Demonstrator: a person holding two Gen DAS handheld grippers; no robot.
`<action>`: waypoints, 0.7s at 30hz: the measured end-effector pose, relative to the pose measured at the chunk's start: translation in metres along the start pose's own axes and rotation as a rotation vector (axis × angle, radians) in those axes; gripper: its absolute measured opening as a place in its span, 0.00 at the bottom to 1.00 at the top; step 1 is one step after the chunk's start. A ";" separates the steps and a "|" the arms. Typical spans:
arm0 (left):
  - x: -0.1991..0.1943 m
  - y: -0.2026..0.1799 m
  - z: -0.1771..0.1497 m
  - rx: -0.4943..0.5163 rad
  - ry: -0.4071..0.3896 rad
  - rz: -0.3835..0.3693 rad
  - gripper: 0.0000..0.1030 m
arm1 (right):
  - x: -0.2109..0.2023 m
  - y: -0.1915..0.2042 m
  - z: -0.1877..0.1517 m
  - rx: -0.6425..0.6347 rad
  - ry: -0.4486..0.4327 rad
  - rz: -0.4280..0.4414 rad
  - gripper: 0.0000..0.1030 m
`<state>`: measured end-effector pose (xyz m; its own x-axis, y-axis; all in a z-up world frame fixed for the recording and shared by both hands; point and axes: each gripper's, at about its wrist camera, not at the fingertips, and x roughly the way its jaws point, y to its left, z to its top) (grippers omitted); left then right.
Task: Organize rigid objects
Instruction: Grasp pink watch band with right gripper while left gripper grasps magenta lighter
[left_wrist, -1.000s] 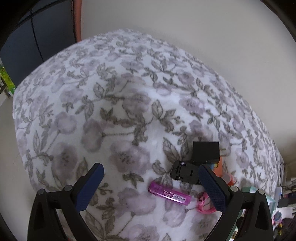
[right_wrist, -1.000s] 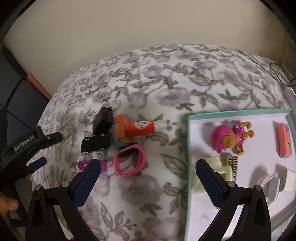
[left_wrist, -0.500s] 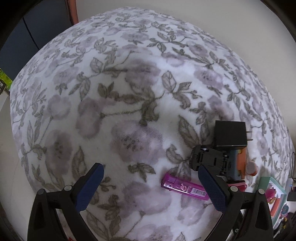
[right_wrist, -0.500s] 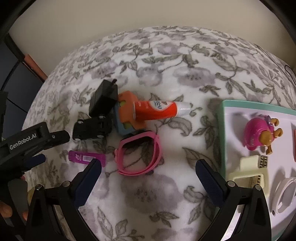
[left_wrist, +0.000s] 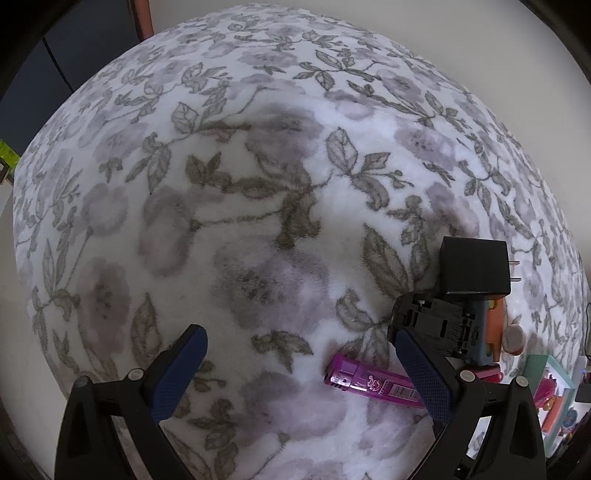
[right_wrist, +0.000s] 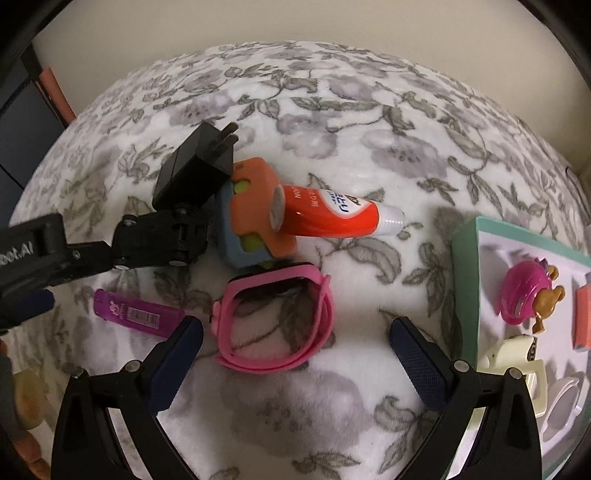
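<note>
- Right gripper (right_wrist: 295, 354): jaws spread wide and empty, hovering over the pink watch band (right_wrist: 275, 321), probably the next pick.
- Left gripper (left_wrist: 301, 362): jaws likewise apart, empty; purple lighter (left_wrist: 373, 382) beside its right finger.
- Clutter on floral blanket (right_wrist: 332, 110): black charger (right_wrist: 194, 166), orange tube (right_wrist: 332, 218).
- Teal-rimmed tray (right_wrist: 463, 280), right: sorted toys, evidently the destination.

Grey-floral white blanket (right_wrist: 332, 110), pink watch (right_wrist: 273, 325), purple lighter (right_wrist: 136, 314), orange-red tube (right_wrist: 332, 218), black charger (right_wrist: 195, 166).
</note>
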<state>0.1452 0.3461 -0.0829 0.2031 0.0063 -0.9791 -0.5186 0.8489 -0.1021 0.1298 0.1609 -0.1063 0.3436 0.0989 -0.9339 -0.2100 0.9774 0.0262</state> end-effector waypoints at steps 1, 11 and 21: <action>0.000 0.001 0.000 -0.002 0.002 -0.002 1.00 | 0.001 0.001 0.000 -0.009 0.001 -0.008 0.98; 0.003 0.004 -0.001 -0.018 0.028 -0.013 1.00 | -0.003 0.002 0.001 -0.008 -0.027 -0.017 0.83; 0.004 -0.001 -0.002 0.000 0.049 -0.015 1.00 | -0.008 0.001 0.002 -0.012 -0.041 -0.001 0.62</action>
<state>0.1450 0.3438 -0.0873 0.1702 -0.0321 -0.9849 -0.5154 0.8489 -0.1167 0.1281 0.1616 -0.0980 0.3814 0.1058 -0.9183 -0.2204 0.9752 0.0208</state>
